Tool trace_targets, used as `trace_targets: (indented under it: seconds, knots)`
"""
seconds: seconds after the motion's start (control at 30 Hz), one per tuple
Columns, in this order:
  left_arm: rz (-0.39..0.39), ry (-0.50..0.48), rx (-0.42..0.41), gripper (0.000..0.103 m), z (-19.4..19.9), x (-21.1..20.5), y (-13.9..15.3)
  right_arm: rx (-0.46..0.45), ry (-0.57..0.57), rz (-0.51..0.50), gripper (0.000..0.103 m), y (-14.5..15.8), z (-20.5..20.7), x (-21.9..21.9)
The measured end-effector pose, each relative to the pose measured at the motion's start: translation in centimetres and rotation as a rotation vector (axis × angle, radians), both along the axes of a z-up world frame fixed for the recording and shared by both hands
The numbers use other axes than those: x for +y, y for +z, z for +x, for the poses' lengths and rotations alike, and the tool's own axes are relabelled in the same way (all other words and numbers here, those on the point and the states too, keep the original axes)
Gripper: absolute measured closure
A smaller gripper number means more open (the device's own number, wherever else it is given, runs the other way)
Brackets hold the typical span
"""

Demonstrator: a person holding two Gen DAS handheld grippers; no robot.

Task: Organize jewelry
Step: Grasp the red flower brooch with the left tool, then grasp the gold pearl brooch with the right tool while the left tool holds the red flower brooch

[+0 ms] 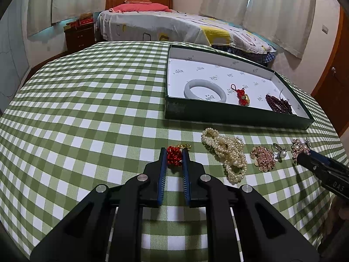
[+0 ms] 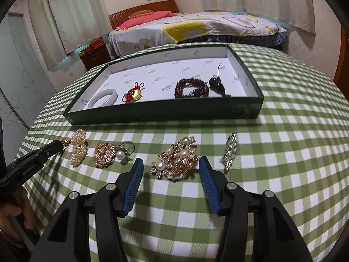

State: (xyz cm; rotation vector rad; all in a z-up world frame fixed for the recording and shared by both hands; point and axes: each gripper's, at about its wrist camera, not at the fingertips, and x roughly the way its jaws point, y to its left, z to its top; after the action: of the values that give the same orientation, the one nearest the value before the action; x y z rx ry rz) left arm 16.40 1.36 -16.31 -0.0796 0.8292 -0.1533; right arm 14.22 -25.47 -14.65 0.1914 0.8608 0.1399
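Observation:
My left gripper [image 1: 174,152] is shut on a red knotted charm [image 1: 174,157] with a gold piece, low over the green checked cloth. My right gripper [image 2: 171,163] stands open around a gold brooch with pearls [image 2: 176,158], and its pads are clear of the brooch on both sides. A green tray [image 2: 163,111] with a white lining lies behind the loose jewelry. It holds a white bangle [image 2: 103,98], a red and gold charm [image 2: 134,95], a dark red bead bracelet [image 2: 190,87] and a dark pendant [image 2: 216,83].
Loose on the cloth lie a pearl strand [image 1: 229,152], a rose-gold brooch [image 1: 262,158], a pearl ring [image 1: 280,151] and a crystal brooch [image 2: 229,150]. A bed [image 1: 163,26] and a nightstand [image 1: 79,36] stand beyond the table's far edge.

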Motion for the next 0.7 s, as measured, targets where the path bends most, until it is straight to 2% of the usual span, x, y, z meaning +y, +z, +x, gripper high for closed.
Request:
trace_targets:
  seconds: [0.17, 0.3, 0.37, 0.43, 0.7]
  knots:
    - [-0.002, 0.003, 0.001, 0.089, 0.1, 0.1, 0.0, 0.004, -0.007, 0.017, 0.05, -0.1, 0.2, 0.0]
    - [-0.002, 0.003, 0.002, 0.089, 0.1, 0.1, 0.0, -0.009, -0.006, -0.006, 0.052, -0.1, 0.9, 0.2]
    - [-0.002, 0.003, 0.002, 0.089, 0.1, 0.1, 0.0, -0.013, -0.007, -0.022, 0.055, -0.1, 1.2, 0.4]
    - [-0.002, 0.003, 0.002, 0.089, 0.1, 0.1, 0.0, -0.009, -0.009, -0.032, 0.066, -0.1, 1.5, 0.4]
    - [-0.002, 0.003, 0.001, 0.089, 0.1, 0.1, 0.0, -0.022, 0.016, -0.052, 0.071, 0.2, 0.8, 1.0]
